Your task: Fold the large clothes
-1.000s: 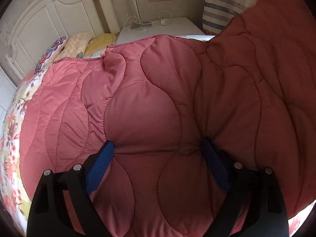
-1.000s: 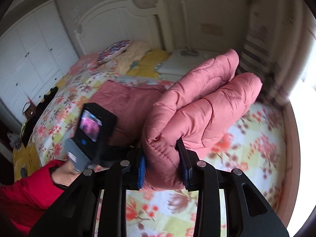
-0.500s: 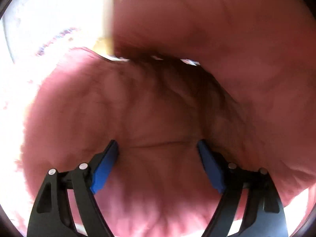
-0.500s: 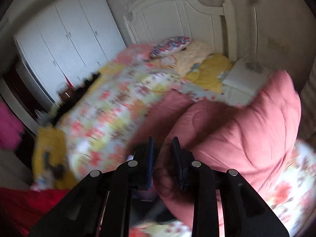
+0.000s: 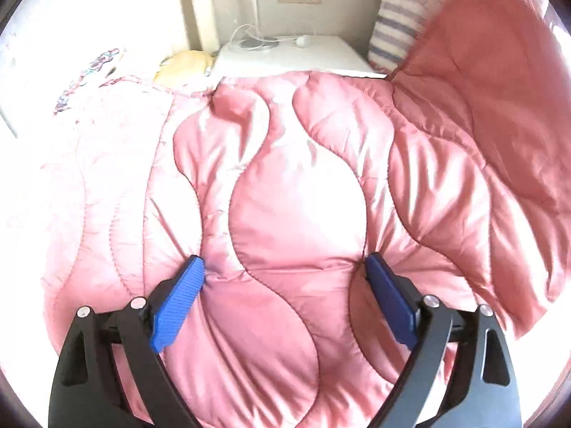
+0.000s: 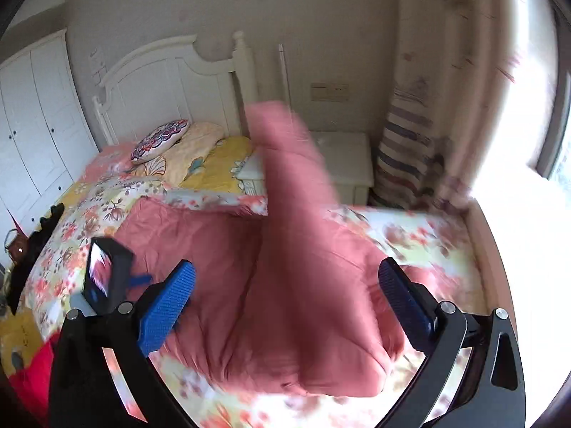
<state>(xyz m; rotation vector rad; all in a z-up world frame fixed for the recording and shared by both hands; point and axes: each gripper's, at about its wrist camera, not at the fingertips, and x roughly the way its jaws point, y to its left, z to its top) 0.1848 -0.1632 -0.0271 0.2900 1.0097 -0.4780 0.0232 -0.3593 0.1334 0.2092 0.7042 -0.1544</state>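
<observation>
A large pink quilted coat [image 5: 296, 199] lies spread on the bed and fills the left wrist view. My left gripper [image 5: 283, 278] is open, its blue pads pressed down onto the coat's surface on either side of a quilted panel. In the right wrist view the coat [image 6: 228, 285] lies on the floral bedspread, and one part of it [image 6: 289, 185] is in the air, blurred by motion. My right gripper [image 6: 285, 285] is open and empty above the coat. The left gripper's body [image 6: 107, 271] shows at the left of that view.
A white bedside table [image 5: 289, 57] with a cable stands beyond the coat, a striped curtain [image 6: 407, 157] to its right. Pillows [image 6: 185, 146] lie by the white headboard [image 6: 167, 82]. White wardrobes [image 6: 32, 125] stand at the left. A bright window is at the right.
My right gripper was shut on a bunched part of the coat and has opened, letting it go; that part now flies loose. My left gripper stayed open on the coat.
</observation>
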